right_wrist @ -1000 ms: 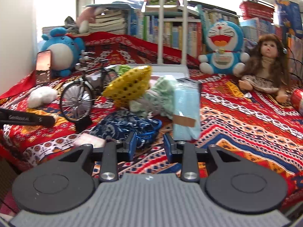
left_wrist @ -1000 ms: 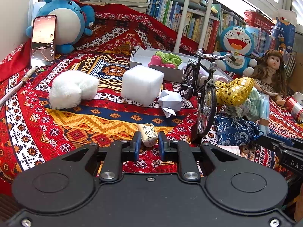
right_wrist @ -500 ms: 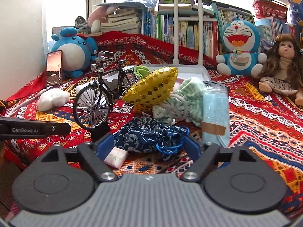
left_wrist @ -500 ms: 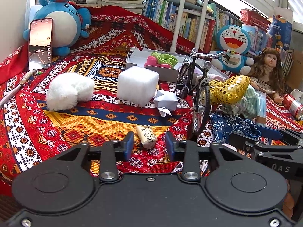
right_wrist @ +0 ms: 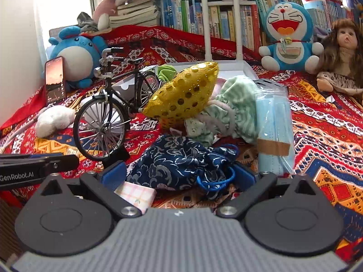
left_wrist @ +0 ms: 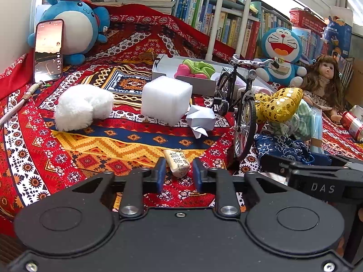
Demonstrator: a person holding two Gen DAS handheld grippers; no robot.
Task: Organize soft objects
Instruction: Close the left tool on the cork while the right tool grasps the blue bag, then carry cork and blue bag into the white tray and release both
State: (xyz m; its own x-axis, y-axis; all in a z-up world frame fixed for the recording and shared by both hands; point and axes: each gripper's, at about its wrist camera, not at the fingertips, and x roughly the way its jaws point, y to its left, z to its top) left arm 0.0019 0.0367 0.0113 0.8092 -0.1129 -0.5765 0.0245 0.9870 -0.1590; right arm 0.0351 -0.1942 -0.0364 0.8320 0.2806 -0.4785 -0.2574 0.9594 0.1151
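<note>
The right hand-held gripper (right_wrist: 179, 176) is spread wide, its 2 blue fingers (right_wrist: 113, 174) flanking the dark blue floral pouch (right_wrist: 181, 161), which lies on the patterned cloth (right_wrist: 317, 136) before the model bicycle (right_wrist: 109, 113). The left hand-held gripper (left_wrist: 178, 174) stands partly parted around a small wrapped packet (left_wrist: 178, 162), not gripping it.

I see the small tan wrapped packet (left_wrist: 177, 163) lying on the patterned red blanket (left_wrist: 95, 145), just in front of my left gripper (left_wrist: 177, 174). Behind it sits the white foam cube (left_wrist: 166, 99), with the fluffy white plush (left_wrist: 82, 106) to its left and the crumpled white paper (left_wrist: 200, 120) to its right. The dark blue flowered cloth pouch (right_wrist: 181, 165) lies between my right gripper's (right_wrist: 179, 178) fingers, beside the black toy bicycle (right_wrist: 113, 111).
</note>
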